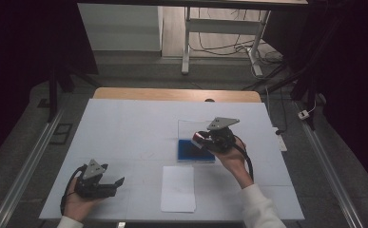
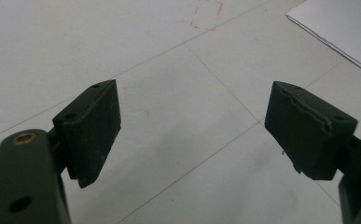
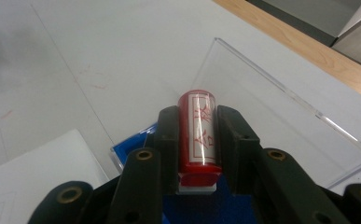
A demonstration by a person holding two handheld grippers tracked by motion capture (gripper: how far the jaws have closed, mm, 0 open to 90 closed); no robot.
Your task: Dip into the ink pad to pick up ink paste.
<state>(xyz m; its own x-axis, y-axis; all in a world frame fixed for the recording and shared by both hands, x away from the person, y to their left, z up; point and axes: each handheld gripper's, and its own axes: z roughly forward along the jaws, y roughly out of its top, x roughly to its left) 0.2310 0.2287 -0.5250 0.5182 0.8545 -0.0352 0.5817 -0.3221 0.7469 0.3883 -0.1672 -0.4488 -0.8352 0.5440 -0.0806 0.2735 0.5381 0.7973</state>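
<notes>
A: High view first. Holds what, right gripper?

B: Clamps a red cylinder stamp between both jaws, seen closely from right gripper view; red characters printed on the stamp's pale label. Hangs above the blue ink pad, at its far right corner.

A: And around the ink pad?

B: Stands hinged up behind it a clear lid. Lies just near of it, toward the person, a white paper sheet. Rests all on a white table cover.

A: Left gripper?

B: Sits well left of the ink pad, near the table's front edge. Jaws spread wide, nothing between them, only the table cover below, with faint red marks farther off.
</notes>
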